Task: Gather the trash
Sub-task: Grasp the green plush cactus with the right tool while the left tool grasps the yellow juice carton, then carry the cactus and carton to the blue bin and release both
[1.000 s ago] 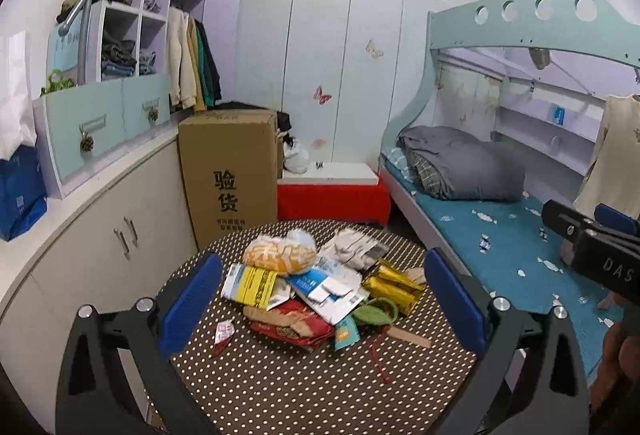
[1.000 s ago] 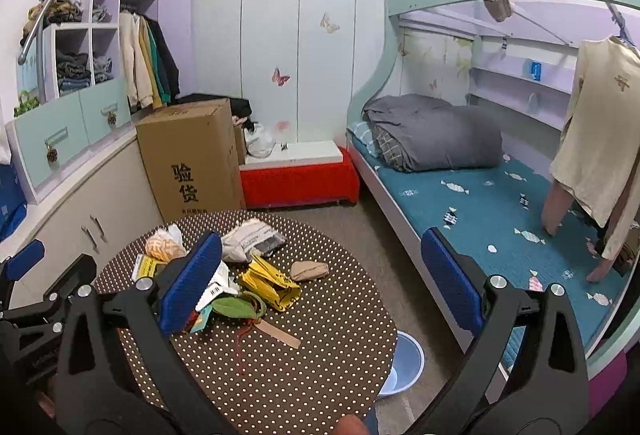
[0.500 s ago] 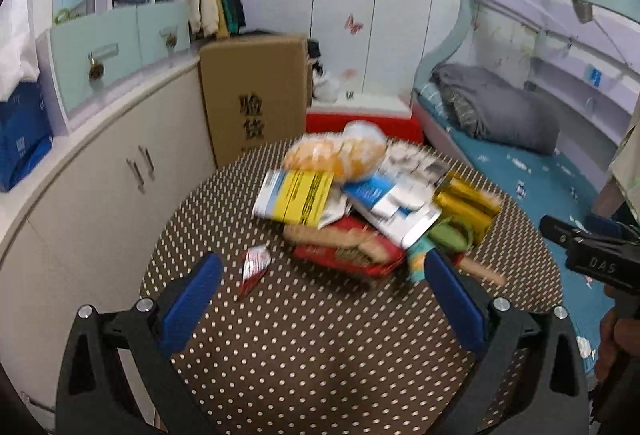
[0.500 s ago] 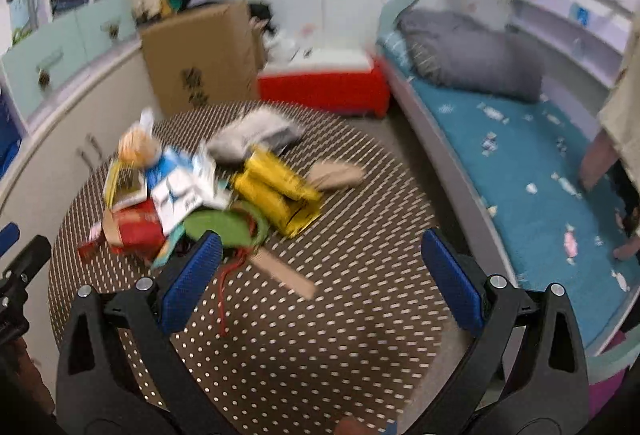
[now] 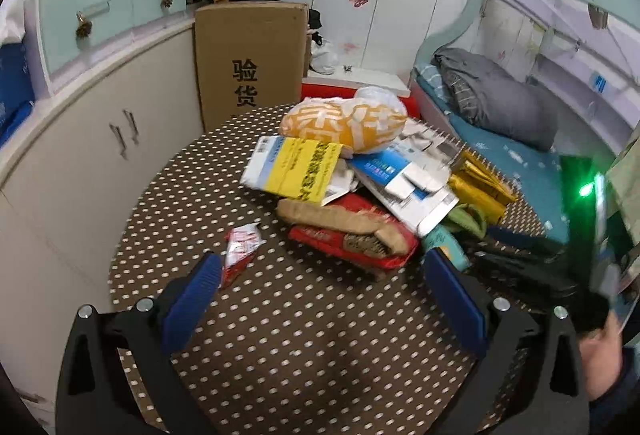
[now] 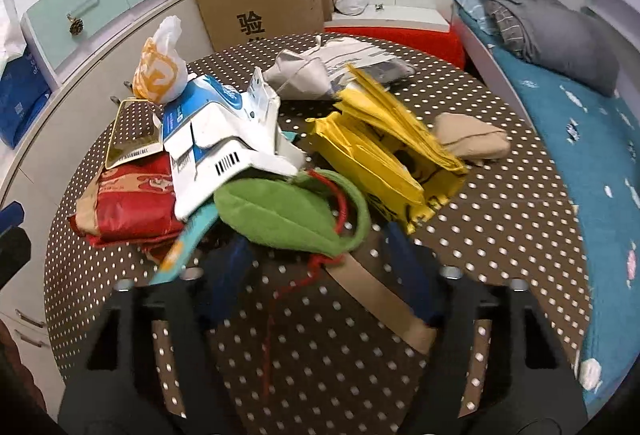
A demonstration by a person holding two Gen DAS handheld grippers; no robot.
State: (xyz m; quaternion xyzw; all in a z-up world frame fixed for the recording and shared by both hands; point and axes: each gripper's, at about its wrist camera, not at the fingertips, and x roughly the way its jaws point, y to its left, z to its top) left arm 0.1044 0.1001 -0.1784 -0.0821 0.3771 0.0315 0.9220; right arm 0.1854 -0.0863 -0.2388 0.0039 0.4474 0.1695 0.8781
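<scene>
A heap of trash lies on the round dotted table point(image 5: 280, 355): an orange-white plastic bag point(image 5: 344, 123), a yellow-white box point(image 5: 296, 171), a red bag point(image 5: 352, 247) and a blue-white box point(image 6: 216, 131). Yellow packets point(image 6: 380, 155) and a green felt piece point(image 6: 280, 211) are also in it. My left gripper point(image 5: 324, 295) is open just before the heap, with a small red-white wrapper point(image 5: 242, 245) by its left fingertip. My right gripper point(image 6: 320, 271) hangs low at the green piece's near edge. Its jaws are closing, with a red string point(image 6: 304, 275) and a cardboard strip point(image 6: 380, 299) between them, not pressed.
A tall cardboard box point(image 5: 248, 59) stands behind the table, with a curved cabinet point(image 5: 80, 155) to the left. A red bench point(image 6: 400, 35) and a bed with a teal sheet point(image 6: 580, 115) lie to the right. A hand point(image 5: 604, 347) holds the right gripper.
Both grippers have sunk toward the table and come closer to the heap. The right gripper's jaws have narrowed from wide open.
</scene>
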